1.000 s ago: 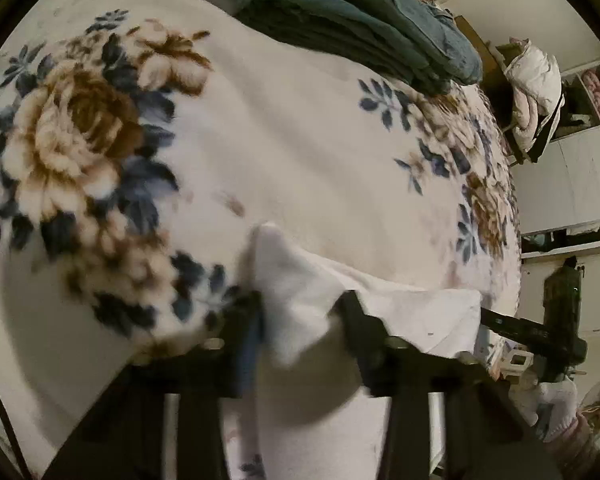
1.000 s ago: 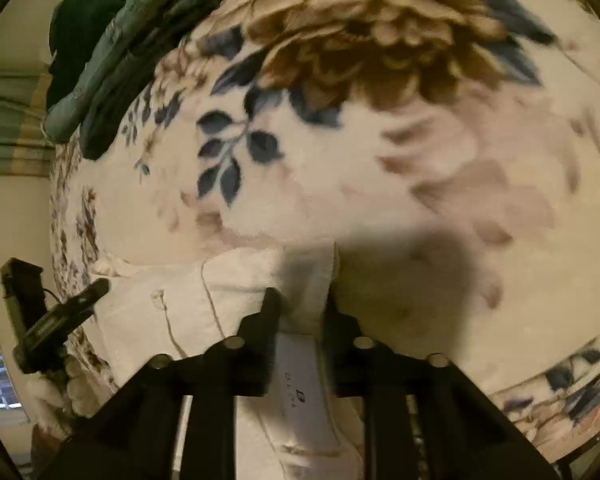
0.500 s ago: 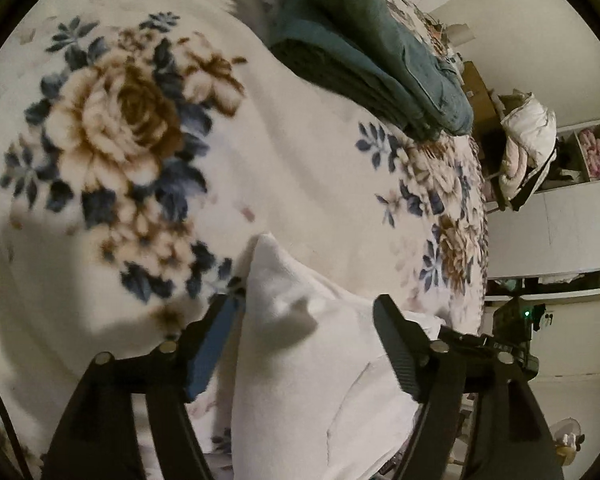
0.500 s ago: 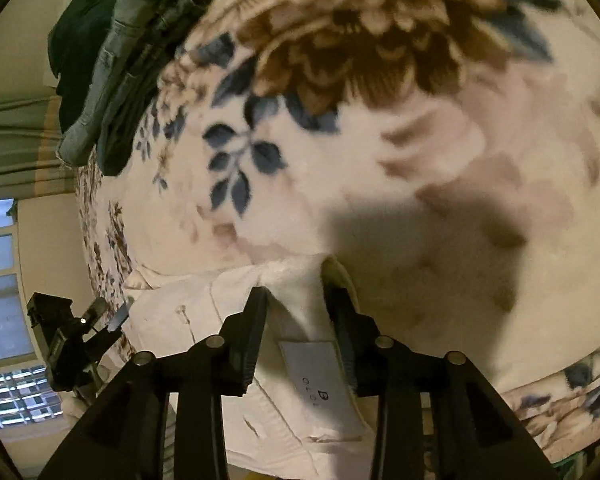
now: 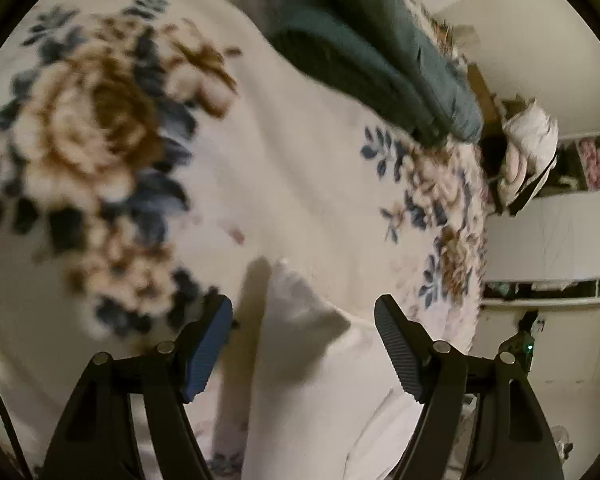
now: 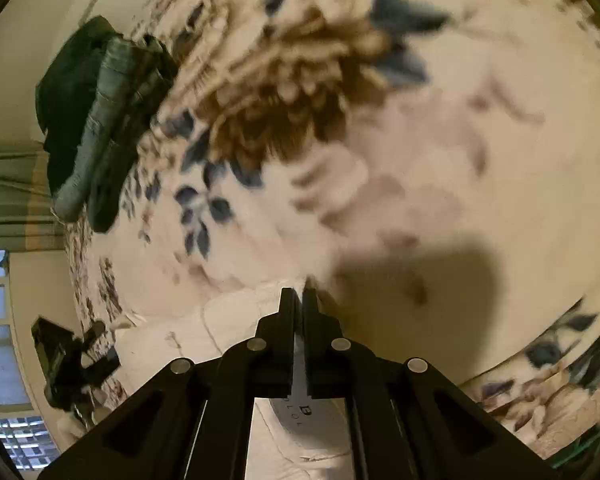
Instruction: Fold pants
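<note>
White pants (image 5: 300,380) lie on a floral blanket (image 5: 300,180), a raised corner pointing away from me. My left gripper (image 5: 303,310) is open wide, its fingers on either side of that corner, not touching it. In the right wrist view the white pants (image 6: 236,320) show a waistband with a label. My right gripper (image 6: 301,294) is shut on the waistband edge of the pants. The left gripper also shows in the right wrist view (image 6: 72,360) at the far left.
A stack of folded dark green and blue-grey clothes (image 5: 380,52) lies at the far side of the bed, also seen in the right wrist view (image 6: 96,128). Shelves and a white bundle (image 5: 532,152) stand beyond the bed's right edge. A window (image 6: 0,340) is at left.
My left gripper has let go of the pants corner and opened wide. My right gripper has closed fully on the waistband edge. Both views have pulled back a little.
</note>
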